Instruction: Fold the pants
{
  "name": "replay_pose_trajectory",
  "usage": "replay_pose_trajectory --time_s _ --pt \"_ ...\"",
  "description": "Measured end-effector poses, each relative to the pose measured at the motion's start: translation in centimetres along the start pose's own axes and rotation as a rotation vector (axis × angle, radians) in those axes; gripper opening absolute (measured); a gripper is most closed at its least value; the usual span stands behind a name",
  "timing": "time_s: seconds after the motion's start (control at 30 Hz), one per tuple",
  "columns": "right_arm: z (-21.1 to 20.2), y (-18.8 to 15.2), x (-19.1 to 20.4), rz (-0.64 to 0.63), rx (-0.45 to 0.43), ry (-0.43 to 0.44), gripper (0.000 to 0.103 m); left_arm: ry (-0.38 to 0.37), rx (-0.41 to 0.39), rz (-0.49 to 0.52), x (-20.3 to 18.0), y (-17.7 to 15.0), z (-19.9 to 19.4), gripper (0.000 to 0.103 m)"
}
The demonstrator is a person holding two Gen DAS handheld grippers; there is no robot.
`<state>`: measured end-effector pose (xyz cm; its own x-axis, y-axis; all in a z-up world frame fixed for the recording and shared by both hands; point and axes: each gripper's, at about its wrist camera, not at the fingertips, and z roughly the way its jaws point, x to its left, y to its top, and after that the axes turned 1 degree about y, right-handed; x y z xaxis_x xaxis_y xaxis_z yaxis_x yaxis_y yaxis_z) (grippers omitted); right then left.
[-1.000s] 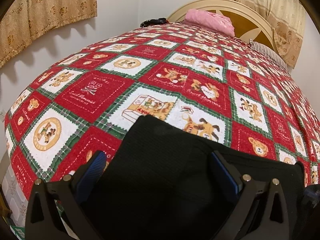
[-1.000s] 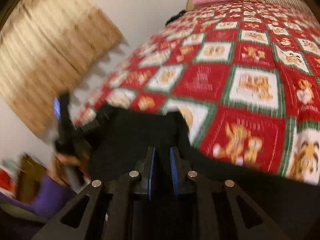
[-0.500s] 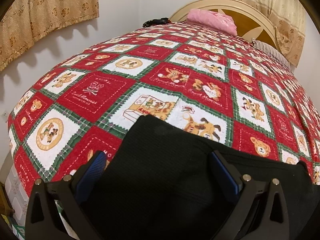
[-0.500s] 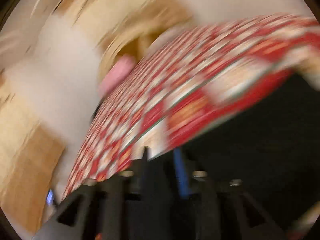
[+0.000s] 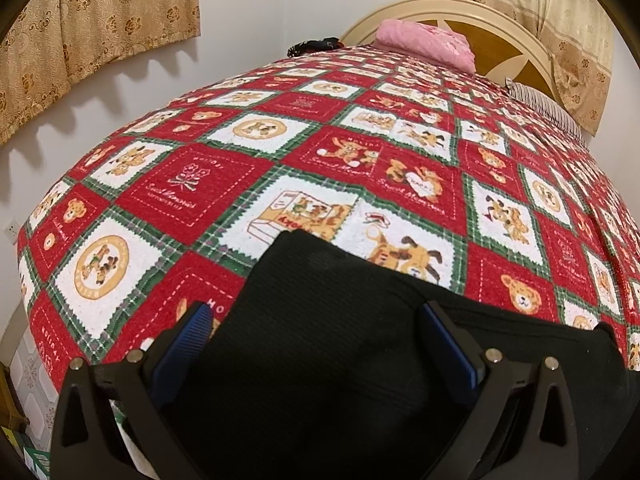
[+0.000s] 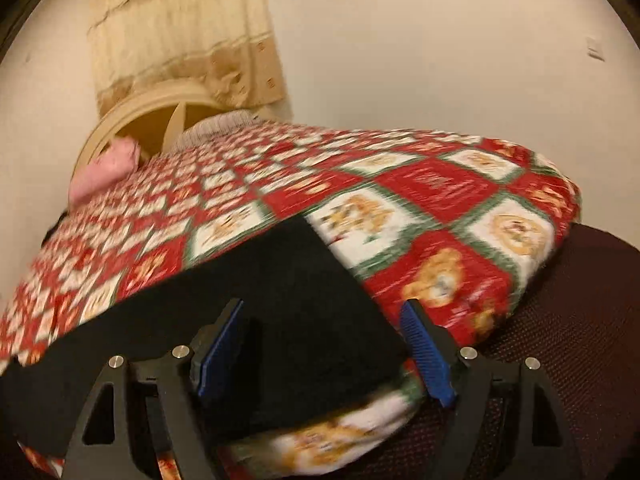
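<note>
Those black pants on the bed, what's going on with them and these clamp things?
A person is folding black pants on a bed with a red patchwork quilt, using a handheld claw in each hand. Right now both claws are open: the left claw sits over one end of the pants, the right claw over the other end near the bed's corner. Neither is pinching the fabric. The right view is blurred.

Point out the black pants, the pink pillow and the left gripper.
black pants (image 5: 320,340): left wrist view, middle of the fabric.
pink pillow (image 5: 424,38): left wrist view, its top.
left gripper (image 5: 316,334): left wrist view, midway between its open fingertips.
</note>
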<state>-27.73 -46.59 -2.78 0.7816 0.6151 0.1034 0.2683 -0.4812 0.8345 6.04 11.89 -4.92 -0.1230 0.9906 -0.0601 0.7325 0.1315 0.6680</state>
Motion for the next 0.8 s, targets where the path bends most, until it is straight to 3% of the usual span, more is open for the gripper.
replay_pose_trajectory --time_s 0.17,0.23,0.27,0.33,0.53,0.7,0.8 --pt "-0.3 -0.3 -0.1 -0.001 0.005 -0.002 0.051 -0.006 -0.005 -0.003 0.1 0.0 -0.1 0.103" --pt "-1.0 -0.3 0.2 0.017 0.013 0.012 0.027 -0.007 -0.006 -0.004 0.1 0.0 -0.2 0.103" --pt "-1.4 -0.1 0.6 0.026 0.019 0.030 0.024 -0.008 -0.006 -0.004 0.1 0.0 -0.2 0.103" --pt "-3.9 0.4 2.7 -0.005 -0.029 0.034 0.024 -0.008 -0.007 -0.005 0.1 0.0 -0.2 0.103" --pt "-9.9 0.6 15.5 -0.286 -0.145 0.257 0.024 -0.009 -0.008 -0.006 0.1 0.0 -0.2 0.103" --pt "-9.6 -3.9 26.3 -0.449 -0.061 0.485 0.024 -0.011 -0.010 -0.006 0.1 0.0 -0.1 0.103" --pt "-9.0 -8.2 32.0 -0.575 -0.030 0.536 0.023 -0.011 -0.011 -0.007 0.0 0.0 -0.2 0.103"
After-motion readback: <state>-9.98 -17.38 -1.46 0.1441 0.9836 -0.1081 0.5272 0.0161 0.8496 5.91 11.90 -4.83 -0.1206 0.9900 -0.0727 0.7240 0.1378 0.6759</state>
